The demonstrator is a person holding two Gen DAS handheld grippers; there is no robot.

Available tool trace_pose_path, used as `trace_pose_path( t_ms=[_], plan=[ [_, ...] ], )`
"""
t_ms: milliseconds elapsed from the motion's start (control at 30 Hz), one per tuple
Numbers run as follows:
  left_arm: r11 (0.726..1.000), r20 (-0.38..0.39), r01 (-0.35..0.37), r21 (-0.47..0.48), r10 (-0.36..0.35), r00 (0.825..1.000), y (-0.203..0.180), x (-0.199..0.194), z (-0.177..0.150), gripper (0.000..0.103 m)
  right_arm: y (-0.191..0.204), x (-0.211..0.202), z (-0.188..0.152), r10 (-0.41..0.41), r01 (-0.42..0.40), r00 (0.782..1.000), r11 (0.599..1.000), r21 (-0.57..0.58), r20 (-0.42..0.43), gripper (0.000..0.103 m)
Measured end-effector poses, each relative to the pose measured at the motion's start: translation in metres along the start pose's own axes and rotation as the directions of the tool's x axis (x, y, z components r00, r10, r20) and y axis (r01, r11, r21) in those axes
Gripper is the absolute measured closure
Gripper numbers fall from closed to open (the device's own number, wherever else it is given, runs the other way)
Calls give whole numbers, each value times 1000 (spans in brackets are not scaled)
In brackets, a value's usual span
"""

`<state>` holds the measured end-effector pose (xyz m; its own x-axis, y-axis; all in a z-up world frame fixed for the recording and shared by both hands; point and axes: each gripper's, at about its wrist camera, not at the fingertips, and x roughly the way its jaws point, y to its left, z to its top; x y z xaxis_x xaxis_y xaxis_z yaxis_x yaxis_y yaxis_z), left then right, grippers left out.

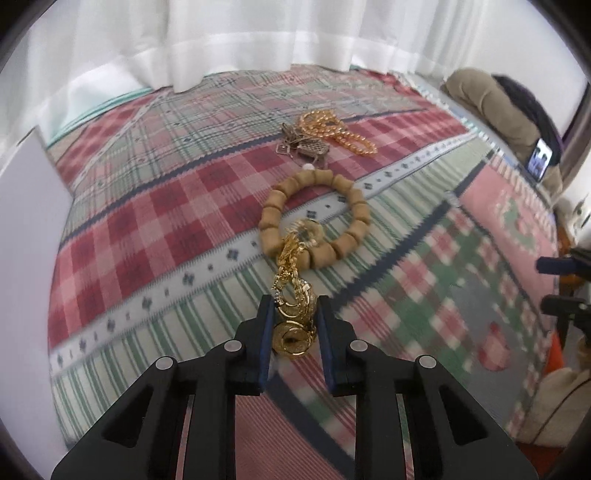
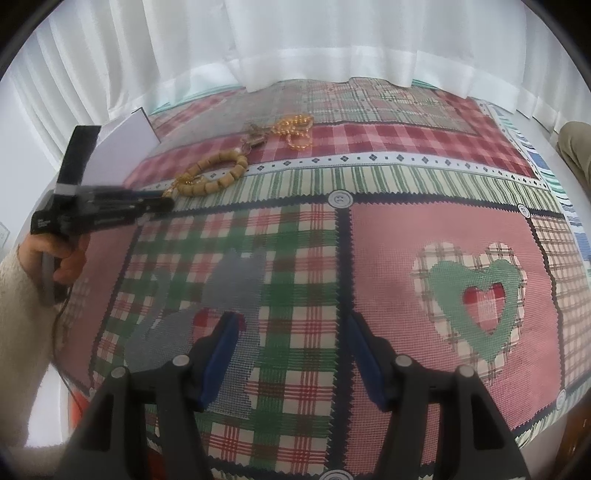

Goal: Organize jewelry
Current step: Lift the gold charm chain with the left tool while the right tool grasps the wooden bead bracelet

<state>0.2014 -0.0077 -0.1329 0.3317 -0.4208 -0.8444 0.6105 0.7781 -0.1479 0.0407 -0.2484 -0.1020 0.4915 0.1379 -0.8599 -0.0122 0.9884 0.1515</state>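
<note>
A gold chain with coin-like links lies on the patchwork quilt, and its near end sits between the pads of my left gripper, which is shut on it. The far end of the chain drapes over a wooden bead bracelet. Beyond that lie a bronze filigree piece and a string of orange beads. In the right wrist view the left gripper reaches down beside the bracelet. My right gripper hovers open over the quilt with nothing between its fingers.
A white box stands at the quilt's left edge, next to the jewelry. White curtains hang along the far side. A person with a lit phone sits at the far right. The right gripper's fingers show at the right edge.
</note>
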Motion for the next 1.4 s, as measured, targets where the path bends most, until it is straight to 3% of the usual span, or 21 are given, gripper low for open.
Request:
trace_pose_path(
  t_ms=[333, 500, 800, 1000, 1133, 1200, 1300, 1400],
  plan=[
    [988, -3, -18, -155, 18, 1000, -4, -59, -72, 81, 6, -1, 0, 1, -1, 1000, 1000, -14, -3, 41],
    [986, -18, -33, -162, 31, 999, -3, -66, -96, 81, 17, 0, -2, 8, -8, 1000, 999, -39, -10, 41],
    [989, -36, -75, -126, 71, 997, -8, -50, -97, 74, 30, -3, -6, 13, -14, 1000, 997, -72, -12, 41],
    [989, -34, -105, -105, 102, 994, -15, -46, -90, 52, 27, -1, -5, 13, -14, 1000, 998, -59, -19, 41],
    [989, -32, -112, -96, 110, 993, -19, -42, -84, 50, 28, 0, -5, 16, -17, 1000, 998, -66, -21, 41],
    [988, -36, -95, -118, 91, 995, -17, -39, -79, 57, 29, 0, -5, 17, -18, 1000, 998, -66, -23, 41],
    [984, -43, -87, -157, 81, 996, -14, -35, -73, 87, 29, 1, -5, 17, -19, 1000, 998, -66, -24, 41],
    [969, -38, -55, -240, 47, 998, -3, -34, -70, 96, 29, 1, -1, 27, -29, 999, 997, -71, -27, 41]
  ],
)
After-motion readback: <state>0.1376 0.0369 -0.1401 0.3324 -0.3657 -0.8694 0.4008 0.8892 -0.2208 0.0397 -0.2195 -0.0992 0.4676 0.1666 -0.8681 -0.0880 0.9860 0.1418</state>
